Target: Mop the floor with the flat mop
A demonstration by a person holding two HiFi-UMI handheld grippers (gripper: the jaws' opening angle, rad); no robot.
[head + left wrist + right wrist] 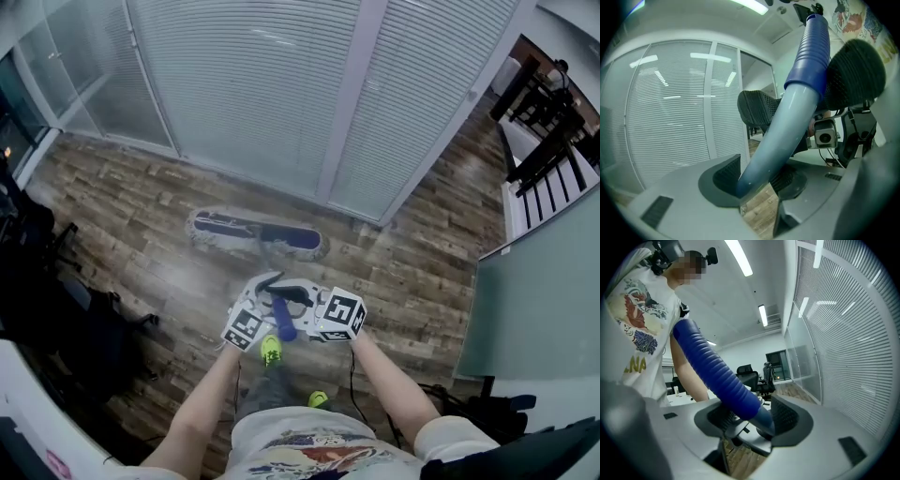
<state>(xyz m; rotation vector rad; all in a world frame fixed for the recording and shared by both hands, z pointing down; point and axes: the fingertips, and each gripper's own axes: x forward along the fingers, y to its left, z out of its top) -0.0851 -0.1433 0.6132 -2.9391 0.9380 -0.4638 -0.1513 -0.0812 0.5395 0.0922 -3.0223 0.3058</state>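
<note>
Head view looks steeply down on a wooden-plank floor (122,216). The flat mop (258,234) lies with its long head flat on the planks, close to the far edge of the floor, where a glass wall with white blinds (253,84) stands. The head lies nearly parallel to that wall and does not touch it. From the middle of the head, the handle (283,321) rises toward the person and ends in a ribbed blue grip between the two tools.

Both grippers are close together on the handle, in front of the person's body. The left gripper (261,298) is at the left side and the right gripper (305,302) is at the right side, with their marker cubes nearly touching. Two bright green shoes (271,350) stand on the planks just under them.

In the left gripper view, the pale blue tube of the handle passes slanted between the two dark pads, and both pads press on it – this tool is clamped on the smooth part of the handle. Higher on the same tube, the other tool also sits around it, where the ribbed grip begins.

In the right gripper view, the ribbed blue grip runs down between the jaws, and the pads hold it from both sides – so this one is clamped on the handle too. Behind it, black office chairs (749,376) stand further along the glass wall.
</note>
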